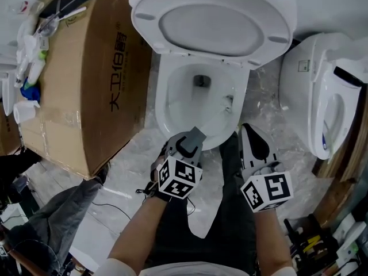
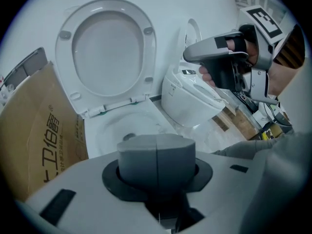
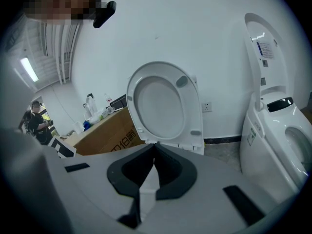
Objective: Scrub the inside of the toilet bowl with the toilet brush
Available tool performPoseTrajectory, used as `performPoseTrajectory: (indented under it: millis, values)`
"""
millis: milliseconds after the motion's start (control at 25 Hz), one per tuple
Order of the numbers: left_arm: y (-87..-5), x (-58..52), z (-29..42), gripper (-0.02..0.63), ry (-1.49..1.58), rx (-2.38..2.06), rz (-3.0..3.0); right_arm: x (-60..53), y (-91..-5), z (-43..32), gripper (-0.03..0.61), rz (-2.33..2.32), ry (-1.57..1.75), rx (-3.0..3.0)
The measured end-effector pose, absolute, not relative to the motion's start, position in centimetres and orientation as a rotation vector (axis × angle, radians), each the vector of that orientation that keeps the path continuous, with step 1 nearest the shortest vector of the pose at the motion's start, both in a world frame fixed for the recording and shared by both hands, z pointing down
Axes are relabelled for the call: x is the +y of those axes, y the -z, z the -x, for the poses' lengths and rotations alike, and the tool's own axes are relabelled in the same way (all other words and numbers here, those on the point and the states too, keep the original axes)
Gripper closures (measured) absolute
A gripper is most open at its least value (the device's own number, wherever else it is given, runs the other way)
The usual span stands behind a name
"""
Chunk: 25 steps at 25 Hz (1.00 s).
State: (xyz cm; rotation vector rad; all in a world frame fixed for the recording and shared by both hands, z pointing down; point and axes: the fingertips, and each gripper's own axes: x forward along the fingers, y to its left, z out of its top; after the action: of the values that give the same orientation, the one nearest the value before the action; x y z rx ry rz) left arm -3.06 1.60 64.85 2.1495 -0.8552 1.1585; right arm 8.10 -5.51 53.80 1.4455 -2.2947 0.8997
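Toilet bowl (image 1: 163, 96): lid (image 1: 215, 16) raised, near rim partly hidden.
Left gripper (image 1: 195, 135): jaws clenched together, covering that rim.
Right gripper (image 3: 154, 155): jaws clenched together.

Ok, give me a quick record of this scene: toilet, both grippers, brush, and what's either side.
bowl: open
seat: raised
left gripper: shut, empty, near the bowl's front rim
right gripper: shut, empty, beside the left one
brush: not in view
left of bowl: box
right of bowl: second toilet
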Motion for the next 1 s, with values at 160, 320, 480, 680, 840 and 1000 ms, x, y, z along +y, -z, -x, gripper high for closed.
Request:
performPoseTrajectory:
  millis: [160, 320, 480, 680, 840, 1000]
  values:
    - [-64.7, -0.3, 2.3, 0.460, -1.138, -0.888, -2.159, -6.0, -54.2, -8.3, 0.566, -1.451, -0.897, -2.290]
    - [-64.7, -1.9, 2.1, 0.460, -1.132, -0.924, -2.173, -6.4, -54.5, -8.2, 0.566, -1.448, -0.889, -2.300]
    - [-65.0, -3.1, 2.4, 0.460, -1.092, -0.979, -2.154, -6.7, -55.2, -8.3, 0.566, -1.439, -0.886, -2.302]
    - [-65.4, -4.6, 3.6, 0.460, -1.003, -1.097, -2.106, -6.9, -55.7, -8.2, 0.566, -1.445, -0.926, -2.293]
    - [-65.6, -5.9, 4.5, 0.460, -0.957, -1.167, -2.084, -7.1, -56.0, -8.2, 0.566, -1.438, -0.945, -2.299]
    - [-65.7, -6.5, 5.3, 0.460, -0.960, -1.190, -2.088, -7.3, -56.4, -8.2, 0.566, -1.431, -0.946, -2.307]
